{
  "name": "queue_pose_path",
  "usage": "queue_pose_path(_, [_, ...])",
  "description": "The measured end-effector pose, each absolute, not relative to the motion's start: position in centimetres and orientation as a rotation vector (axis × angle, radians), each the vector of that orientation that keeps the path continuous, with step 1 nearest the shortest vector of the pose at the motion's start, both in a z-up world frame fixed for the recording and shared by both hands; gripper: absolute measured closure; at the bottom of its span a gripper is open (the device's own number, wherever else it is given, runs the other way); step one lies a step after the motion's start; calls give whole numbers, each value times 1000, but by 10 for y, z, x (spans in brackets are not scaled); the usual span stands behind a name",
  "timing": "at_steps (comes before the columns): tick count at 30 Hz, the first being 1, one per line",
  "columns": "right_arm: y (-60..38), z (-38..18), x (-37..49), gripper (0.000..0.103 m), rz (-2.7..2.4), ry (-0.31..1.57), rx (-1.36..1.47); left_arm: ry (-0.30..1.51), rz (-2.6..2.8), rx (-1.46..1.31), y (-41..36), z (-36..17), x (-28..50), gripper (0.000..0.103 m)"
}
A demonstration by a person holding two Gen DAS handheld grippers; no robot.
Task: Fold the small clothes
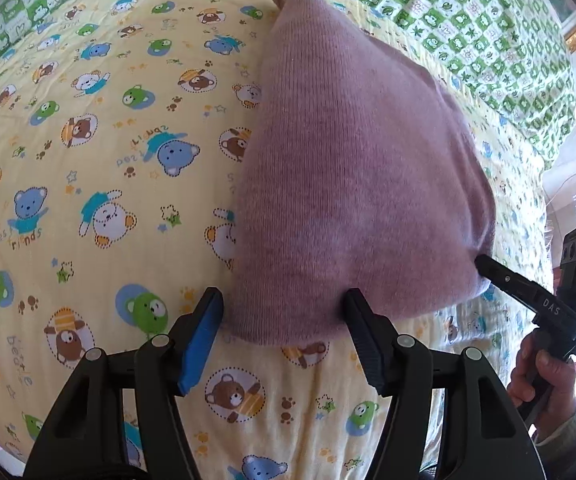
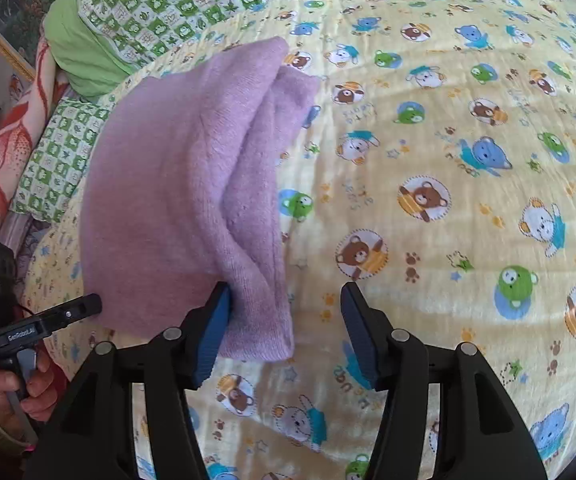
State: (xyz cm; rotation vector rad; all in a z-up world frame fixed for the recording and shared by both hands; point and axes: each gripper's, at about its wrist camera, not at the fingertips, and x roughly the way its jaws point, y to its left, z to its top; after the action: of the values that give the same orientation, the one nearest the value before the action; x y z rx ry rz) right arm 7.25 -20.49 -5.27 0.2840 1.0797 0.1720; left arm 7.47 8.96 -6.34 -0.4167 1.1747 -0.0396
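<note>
While the folded purple knit garment (image 1: 352,184) lies on the bear-print bed quilt (image 1: 88,200), its long axis running near to far, both grippers stand released at its near edge: left gripper (image 1: 284,312) astride 1 corner, right gripper (image 2: 286,308) just right of it.

two close downward wrist views, shared garment (image 1: 352,184)

- One folded purple knit garment (image 1: 352,184)
- Two grippers: left gripper (image 1: 284,312), right gripper (image 2: 286,308)
- Two quilts: yellow bear quilt (image 1: 88,184), green checked quilt (image 1: 468,28)
- Possibly one floral blanket (image 2: 4,152), at the blurred edge
</note>
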Motion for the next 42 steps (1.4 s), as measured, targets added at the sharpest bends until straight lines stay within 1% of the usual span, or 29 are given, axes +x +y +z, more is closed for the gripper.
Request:
queue_pose_path(4, [-205, -44, 67, 45, 161, 1042, 310, 1148, -27, -375, 88, -53, 67, 39])
queue_pose_path(6, [-203, -34, 61, 44, 167, 1009, 301, 1119, -8, -352, 88, -46, 59, 37])
queue_pose_path(7, [-202, -29, 58, 43, 172, 990, 297, 1103, 2, -343, 88, -43, 55, 34])
queue_pose_path(8, [-199, -25, 54, 39, 177, 973, 294, 1084, 15, -335, 89, -40, 50, 30])
queue_pose_path(9, [-197, -20, 50, 32, 182, 953, 292, 1067, 32, -325, 89, -37, 45, 29])
queue_pose_path(12, [-188, -11, 36, 24, 193, 915, 269, 1040, 60, -296, 89, -33, 30, 29])
queue_pose_path(16, [-173, -11, 22, 21, 199, 903, 214, 1011, 97, -231, 86, -31, 13, 24])
queue_pose_path(18, [-166, -13, 14, 18, 208, 902, 179, 1003, 114, -194, 85, -33, 4, 23])
queue_pose_path(26, [-147, -31, -16, 15, 234, 906, 81, 985, 126, -121, 78, -48, -28, 23])
queue_pose_path(30, [-141, -42, -26, 15, 237, 923, 48, 996, 122, -90, 72, -52, -31, 23])
queue_pose_path(34, [-137, -46, -31, 14, 243, 928, 16, 973, 123, -79, 71, -44, -29, 21])
queue_pose_path(38, [-133, -38, -31, 14, 244, 894, -7, 933, 136, -58, 69, -30, -22, 19])
queue_pose_path(42, [-127, -23, -30, 8, 230, 829, -58, 905, 132, -69, 67, -17, -13, 16])
